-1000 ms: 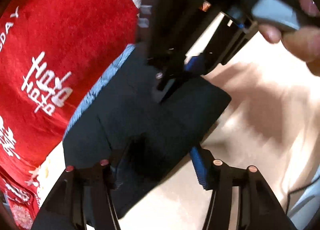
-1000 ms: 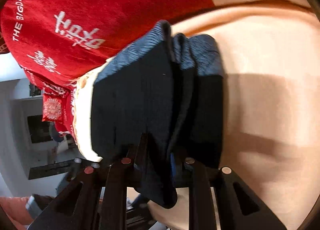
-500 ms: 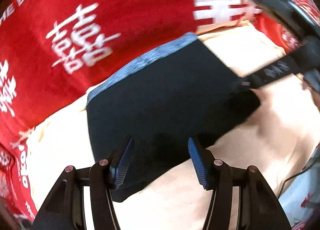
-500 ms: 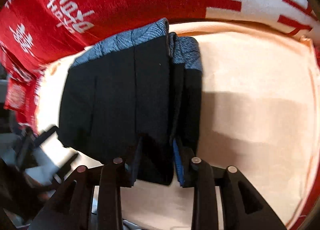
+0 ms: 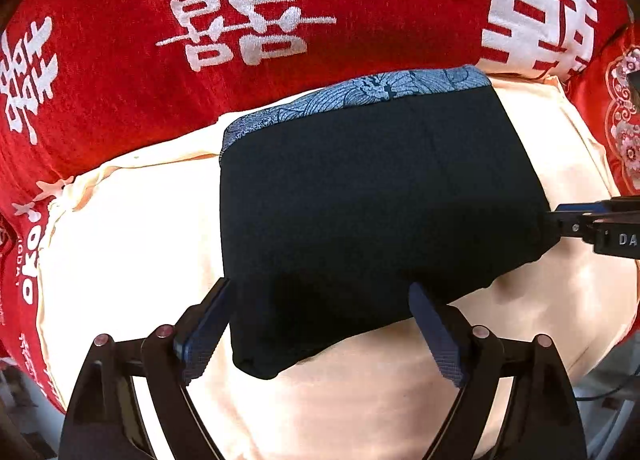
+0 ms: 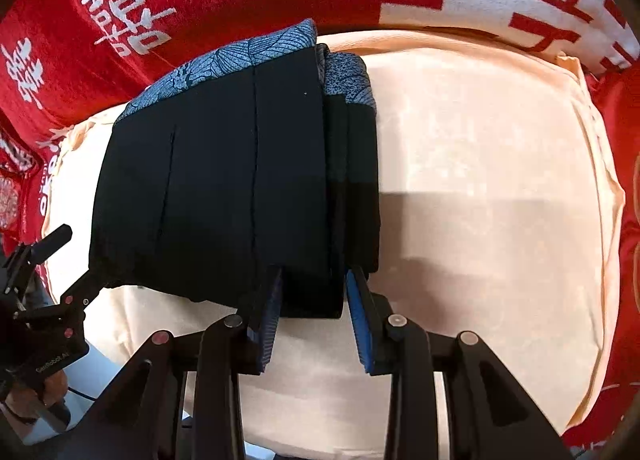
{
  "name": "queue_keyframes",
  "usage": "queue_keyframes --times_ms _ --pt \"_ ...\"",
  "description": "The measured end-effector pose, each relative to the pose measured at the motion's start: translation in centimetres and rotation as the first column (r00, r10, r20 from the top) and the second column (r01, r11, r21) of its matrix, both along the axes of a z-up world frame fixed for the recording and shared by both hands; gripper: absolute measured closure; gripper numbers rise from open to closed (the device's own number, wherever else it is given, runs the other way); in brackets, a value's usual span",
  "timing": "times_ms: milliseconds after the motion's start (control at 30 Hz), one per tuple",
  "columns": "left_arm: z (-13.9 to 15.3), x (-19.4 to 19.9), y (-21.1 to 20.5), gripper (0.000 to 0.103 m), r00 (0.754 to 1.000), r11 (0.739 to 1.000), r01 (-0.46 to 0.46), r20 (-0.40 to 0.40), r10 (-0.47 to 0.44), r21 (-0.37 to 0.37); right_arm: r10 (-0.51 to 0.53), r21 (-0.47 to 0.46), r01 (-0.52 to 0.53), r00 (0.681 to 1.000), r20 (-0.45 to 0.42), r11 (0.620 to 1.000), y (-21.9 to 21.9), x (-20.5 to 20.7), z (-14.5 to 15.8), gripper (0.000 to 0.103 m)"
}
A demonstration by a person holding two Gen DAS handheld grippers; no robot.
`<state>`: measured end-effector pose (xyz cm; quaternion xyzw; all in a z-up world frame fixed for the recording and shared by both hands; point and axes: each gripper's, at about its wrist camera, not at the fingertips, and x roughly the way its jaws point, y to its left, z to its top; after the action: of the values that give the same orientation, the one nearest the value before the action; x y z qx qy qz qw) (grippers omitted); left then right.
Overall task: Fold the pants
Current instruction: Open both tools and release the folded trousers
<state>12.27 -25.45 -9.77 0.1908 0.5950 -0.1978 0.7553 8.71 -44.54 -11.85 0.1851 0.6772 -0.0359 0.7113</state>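
Dark pants point(image 5: 380, 212) folded into a compact stack, lying mid-frame in both wrist views on a peach cushion point(image 5: 120, 260), patterned blue waistband point(image 5: 360, 94) toward the top of the frame against the red blanket point(image 5: 200, 20).

Left gripper point(image 5: 320, 324) at lower centre of its own view, jaws spreading apart and already wide, straddling the near edge of the stack without pressing it. Right gripper point(image 6: 314, 312) at lower centre of its view, jaws partly spread around the layered right-hand edge of the stack; pads seemingly just clear of the cloth, though hard to be sure where dark fabric meets dark pad.

Step in hand, by judgement: letting go and settling the finished fold. Best done by opening fully before lifting, drawing straight back off the hem so no layer drags, and keeping the stepped layers at the right edge point(image 6: 352, 164) squared up.

Count: one pair of pants, one cushion, one blanket, two grippers, four blue pads in all, one hand point(image 6: 48, 388) glimpsed at lower left of the right view.
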Motion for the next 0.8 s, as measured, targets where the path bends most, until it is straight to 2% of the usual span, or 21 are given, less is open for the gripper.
queue_keyframes --times_ms 200,233,400,533,800 --pt "-0.8 0.7 0.7 0.014 0.998 0.999 -0.036 -0.044 0.036 0.002 0.003 -0.023 -0.003 1.0 -0.007 1.0 0.9 -0.5 0.9 0.067" --pt "-0.9 0.8 0.9 0.014 0.998 0.999 -0.046 -0.049 0.046 0.003 0.009 -0.03 -0.01 1.0 -0.013 1.0 1.2 -0.6 0.8 0.064" --pt "-1.4 1.5 2.1 0.014 0.993 0.996 -0.088 -0.079 0.089 0.008 0.027 -0.066 -0.03 0.999 -0.041 0.997 2.0 -0.7 -0.4 0.063" --pt "-1.6 2.0 2.7 0.014 0.992 0.995 -0.101 -0.075 0.102 0.016 0.021 -0.075 -0.025 0.999 -0.048 0.997 1.6 -1.1 -0.7 0.05" --pt "-2.1 3.0 2.8 0.014 0.989 0.993 -0.117 -0.086 0.118 0.017 0.011 -0.09 -0.02 0.994 -0.106 0.996 0.7 -2.9 -1.3 0.05"
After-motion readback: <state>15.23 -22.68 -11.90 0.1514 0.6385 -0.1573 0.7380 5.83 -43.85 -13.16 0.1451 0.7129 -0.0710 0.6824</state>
